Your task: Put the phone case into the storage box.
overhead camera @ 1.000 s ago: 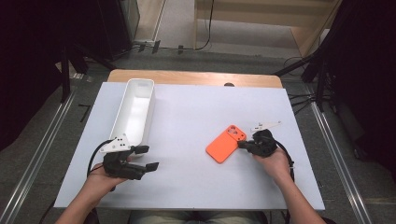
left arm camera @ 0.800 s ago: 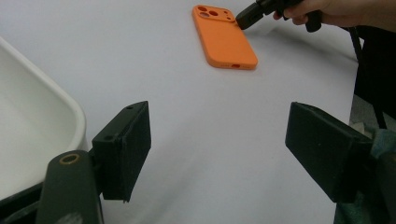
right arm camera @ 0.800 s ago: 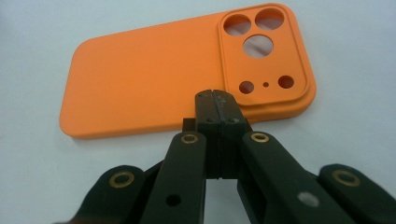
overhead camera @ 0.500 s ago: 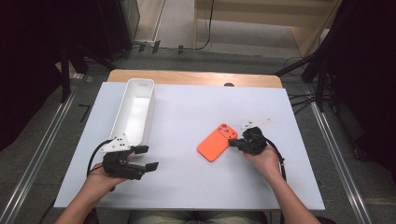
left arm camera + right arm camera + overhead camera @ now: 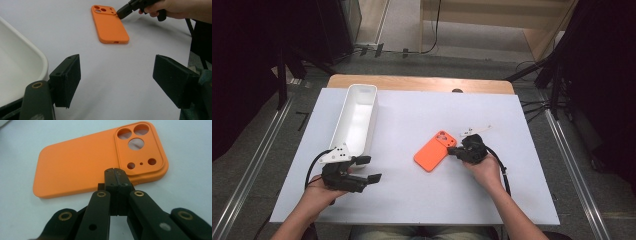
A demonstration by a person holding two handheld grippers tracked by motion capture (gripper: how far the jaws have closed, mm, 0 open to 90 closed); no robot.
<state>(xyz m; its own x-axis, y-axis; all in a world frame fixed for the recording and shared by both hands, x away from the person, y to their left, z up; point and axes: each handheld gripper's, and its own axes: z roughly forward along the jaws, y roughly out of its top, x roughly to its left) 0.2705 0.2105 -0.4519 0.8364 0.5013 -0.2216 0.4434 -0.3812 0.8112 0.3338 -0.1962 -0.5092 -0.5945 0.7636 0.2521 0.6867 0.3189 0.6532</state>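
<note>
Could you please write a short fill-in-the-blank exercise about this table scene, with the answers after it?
1. The phone case on the table is ___ in colour.
2. The right tongs are ___, their tips at the case's camera end.
3. The left tongs stand ___, with nothing between them.
4. In the high view, the long white tray lies on the table's ___ side.

Answers: orange; shut; open; left

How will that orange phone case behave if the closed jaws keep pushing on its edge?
The case lies flat on the smooth white table, so it will probably slide, not tip or roll. Open camera holes suggest an empty shell, likely light and somewhat bendy. The right gripper, jaws shut, meets it near a corner, so it may spin.
</note>
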